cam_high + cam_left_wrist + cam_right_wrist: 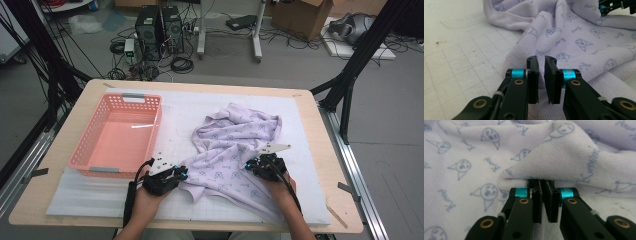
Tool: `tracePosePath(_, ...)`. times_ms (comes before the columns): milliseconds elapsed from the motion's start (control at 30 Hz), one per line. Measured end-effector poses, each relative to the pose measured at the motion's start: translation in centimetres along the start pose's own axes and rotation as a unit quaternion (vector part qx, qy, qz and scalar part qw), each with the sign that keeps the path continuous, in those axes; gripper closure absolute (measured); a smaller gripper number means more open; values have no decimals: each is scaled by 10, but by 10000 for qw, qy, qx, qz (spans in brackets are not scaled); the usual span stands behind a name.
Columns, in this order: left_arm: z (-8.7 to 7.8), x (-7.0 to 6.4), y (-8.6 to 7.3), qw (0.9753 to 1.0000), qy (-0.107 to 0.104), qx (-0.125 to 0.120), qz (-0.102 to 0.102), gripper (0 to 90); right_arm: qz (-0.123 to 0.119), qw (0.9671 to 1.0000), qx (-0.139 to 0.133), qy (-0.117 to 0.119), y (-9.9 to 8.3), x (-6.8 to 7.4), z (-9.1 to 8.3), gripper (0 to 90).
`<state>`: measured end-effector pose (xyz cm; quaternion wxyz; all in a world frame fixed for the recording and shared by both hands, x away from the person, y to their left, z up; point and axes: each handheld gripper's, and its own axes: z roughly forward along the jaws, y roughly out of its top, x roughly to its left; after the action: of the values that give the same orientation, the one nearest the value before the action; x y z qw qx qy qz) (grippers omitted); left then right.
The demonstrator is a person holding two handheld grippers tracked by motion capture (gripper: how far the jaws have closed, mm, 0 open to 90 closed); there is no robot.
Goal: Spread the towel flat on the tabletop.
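Rumpled towel [235, 150] long axis runs near-left to far-right; right claw [545, 186] pinching fold.

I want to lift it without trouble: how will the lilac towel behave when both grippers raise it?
The lilac towel lies rumpled in soft folds, so it will probably sag and drape. Its looped terry surface should resist slipping. Left gripper and right gripper each pinch an edge, so the middle likely hangs low.
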<state>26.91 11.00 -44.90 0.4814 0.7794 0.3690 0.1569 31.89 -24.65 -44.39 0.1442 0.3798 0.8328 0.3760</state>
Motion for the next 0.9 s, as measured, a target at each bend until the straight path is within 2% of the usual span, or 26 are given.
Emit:
tracePosePath(67,0,0,0,10000,3,-3,10,817,-49,9996,61,-289,-1,-5,-6,868)
tracePosePath(100,0,0,0,10000,8,-1,15,819,-70,9987,75,-507,-2,-9,-9,868)
tracePosePath(200,0,-1,0,10000,34,-8,58,849,0,9946,55,-1041,-7,-23,-21,867)
tracePosePath(300,0,-2,0,9999,51,27,99,875,239,9880,-14,-1528,-12,-36,-33,866)
tracePosePath(433,1,-3,0,9999,55,27,109,874,273,9779,71,-2071,-19,-46,-42,859)
tracePosePath(467,1,-2,0,10000,4,34,47,847,286,9783,48,-2049,-20,-47,-43,830)
tracePosePath(533,4,-3,2,9999,-67,104,-65,722,386,9834,-96,-1768,-21,-48,-45,740)
tracePosePath(567,6,-4,3,9999,-107,95,-95,667,406,9842,-211,-1709,-22,-48,-47,721)
tracePosePath(633,11,-5,6,9996,-242,79,-142,599,463,9841,-408,-1665,-22,-48,-55,683)
tracePosePath(733,21,-5,16,9990,-395,50,-212,525,461,9829,-705,-1639,-23,-50,-69,675)
tracePosePath(800,31,-7,23,9983,-458,-4,-349,485,548,9824,-747,-1621,-27,-52,-76,685)
tracePosePath(900,49,-13,36,9982,-512,115,-279,456,654,9818,-655,-1656,-35,-61,-82,715)
